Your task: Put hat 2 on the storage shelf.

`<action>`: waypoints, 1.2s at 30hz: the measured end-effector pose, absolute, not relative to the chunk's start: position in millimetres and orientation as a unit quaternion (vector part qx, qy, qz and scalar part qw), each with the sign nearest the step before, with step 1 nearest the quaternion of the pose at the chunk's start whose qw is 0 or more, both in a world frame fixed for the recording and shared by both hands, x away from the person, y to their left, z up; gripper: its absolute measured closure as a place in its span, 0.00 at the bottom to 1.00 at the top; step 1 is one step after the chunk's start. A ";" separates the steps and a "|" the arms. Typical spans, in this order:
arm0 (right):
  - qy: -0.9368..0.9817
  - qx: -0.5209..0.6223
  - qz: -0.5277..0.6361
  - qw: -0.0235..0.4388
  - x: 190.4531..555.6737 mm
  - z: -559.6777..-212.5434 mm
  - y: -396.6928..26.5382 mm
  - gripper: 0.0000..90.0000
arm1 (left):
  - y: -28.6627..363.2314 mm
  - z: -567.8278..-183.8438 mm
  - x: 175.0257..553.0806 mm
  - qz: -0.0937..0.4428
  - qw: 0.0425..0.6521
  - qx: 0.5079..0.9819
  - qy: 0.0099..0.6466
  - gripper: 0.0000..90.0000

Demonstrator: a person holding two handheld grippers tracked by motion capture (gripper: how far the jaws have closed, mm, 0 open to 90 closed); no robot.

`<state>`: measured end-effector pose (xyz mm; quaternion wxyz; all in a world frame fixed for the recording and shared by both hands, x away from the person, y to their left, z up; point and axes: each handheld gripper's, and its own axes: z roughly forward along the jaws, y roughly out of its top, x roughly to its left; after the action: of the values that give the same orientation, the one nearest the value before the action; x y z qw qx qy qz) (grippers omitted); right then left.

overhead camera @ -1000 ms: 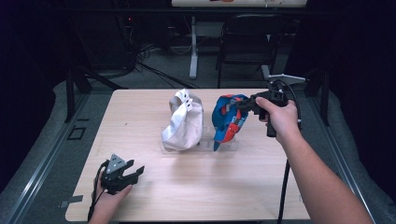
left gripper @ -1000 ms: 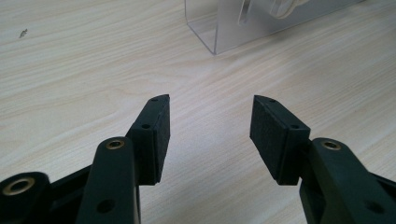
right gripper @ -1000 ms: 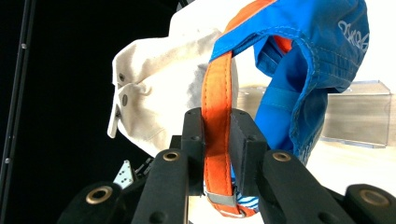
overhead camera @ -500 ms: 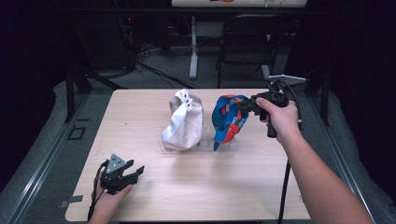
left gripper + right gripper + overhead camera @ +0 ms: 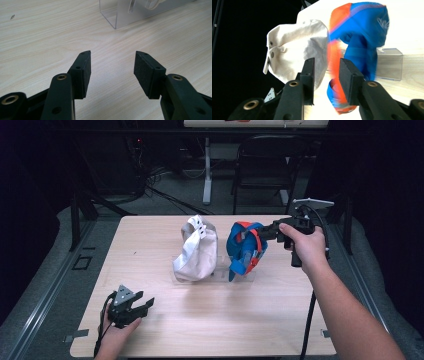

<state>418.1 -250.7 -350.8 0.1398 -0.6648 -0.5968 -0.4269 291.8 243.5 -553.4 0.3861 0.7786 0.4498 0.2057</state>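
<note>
Right hand-held gripper (image 5: 266, 233) at 2 o'clock on the tabletop (image 5: 210, 330), jaws partly apart around the blue cap's (image 5: 245, 251) orange strap (image 5: 333, 62), not clamped. White cap (image 5: 196, 251) just beside it, on a clear stand (image 5: 390, 63). Left hand-held gripper (image 5: 145, 304) at 7 o'clock, jaws wide, empty.
</note>
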 end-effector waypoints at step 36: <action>-0.662 -0.624 -0.415 0.025 379.5 -356.7 -265.7 0.53 | 244.2 -554.8 292.4 0.207 0.384 0.778 0.452 0.53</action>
<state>379.5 -265.7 -356.7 0.0254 -0.6239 -0.6618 -0.4148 292.4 244.2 -554.8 0.3844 0.7778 0.4522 0.2069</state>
